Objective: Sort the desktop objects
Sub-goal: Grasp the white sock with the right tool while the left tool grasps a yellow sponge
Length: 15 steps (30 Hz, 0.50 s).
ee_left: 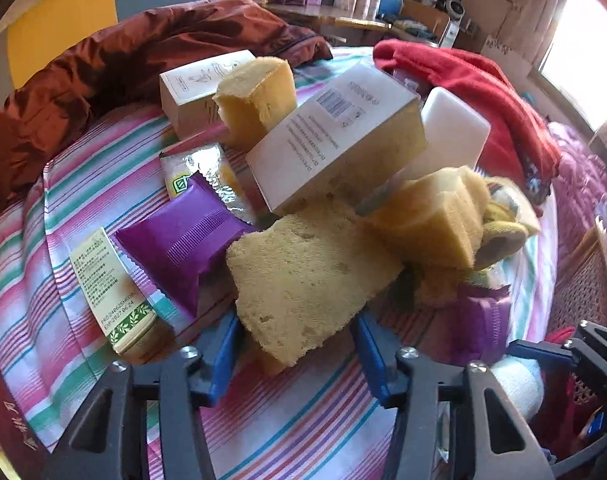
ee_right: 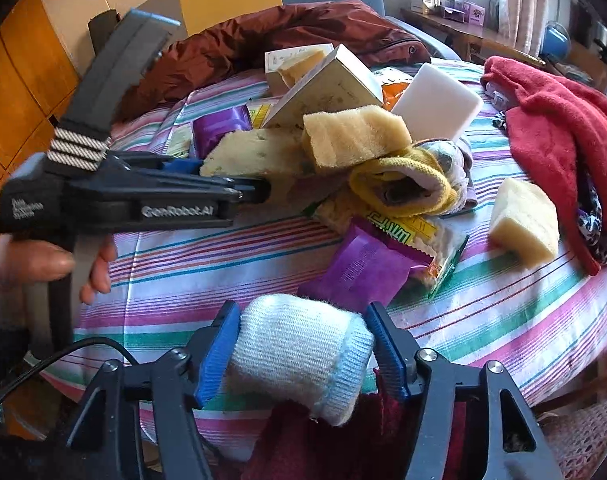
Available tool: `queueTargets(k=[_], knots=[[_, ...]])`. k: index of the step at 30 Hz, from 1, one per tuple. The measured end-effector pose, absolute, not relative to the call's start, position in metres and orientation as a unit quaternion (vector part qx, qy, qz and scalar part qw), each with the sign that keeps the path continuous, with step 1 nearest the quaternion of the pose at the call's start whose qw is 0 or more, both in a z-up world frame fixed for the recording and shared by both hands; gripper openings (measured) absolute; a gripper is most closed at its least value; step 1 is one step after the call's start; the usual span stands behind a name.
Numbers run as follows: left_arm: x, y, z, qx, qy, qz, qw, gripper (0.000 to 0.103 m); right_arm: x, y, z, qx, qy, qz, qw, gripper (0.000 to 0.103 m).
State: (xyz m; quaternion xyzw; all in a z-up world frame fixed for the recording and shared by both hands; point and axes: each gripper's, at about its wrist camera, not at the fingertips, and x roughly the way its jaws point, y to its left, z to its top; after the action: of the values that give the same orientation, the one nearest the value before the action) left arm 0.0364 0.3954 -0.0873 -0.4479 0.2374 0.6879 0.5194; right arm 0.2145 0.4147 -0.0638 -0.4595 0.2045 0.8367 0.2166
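Left gripper angled down over the striped cloth, closed on a big yellow sponge. Blue pads meeting both sides of the sponge's near end, far end reaching forward into the pile. Just left of the fingers, a purple packet, and further left a cream and green tube flat on the cloth. Straight ahead, past the held sponge, a long white box leaning tilted on the heap. Ahead and to the right, a second sponge touching the first, with a yellow sock bunched beside it. Beyond that, a white block and a red towel.

Right gripper also pointing down, clamped on a rolled white sock with a pale blue cuff. Roll lying crosswise between the pads, squeezed from both sides, out over the near edge of the cloth. Ahead of the fingers, another purple packet on the stripes. Far right of the fingers, a lone sponge next to the towel. Off to the left in this view, the other gripper seen side-on, a hand wrapped round its handle, its tips at the pile.
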Motion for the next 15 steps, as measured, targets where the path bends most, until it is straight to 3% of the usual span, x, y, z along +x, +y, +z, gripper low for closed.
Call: queueTargets(k=[15], knots=[[0.032,0.287,-0.016,-0.412,0.132,0.758,0.488,0.049,0.208,0.402,-0.046,-0.425,0.188,0.866,0.185,0.056]])
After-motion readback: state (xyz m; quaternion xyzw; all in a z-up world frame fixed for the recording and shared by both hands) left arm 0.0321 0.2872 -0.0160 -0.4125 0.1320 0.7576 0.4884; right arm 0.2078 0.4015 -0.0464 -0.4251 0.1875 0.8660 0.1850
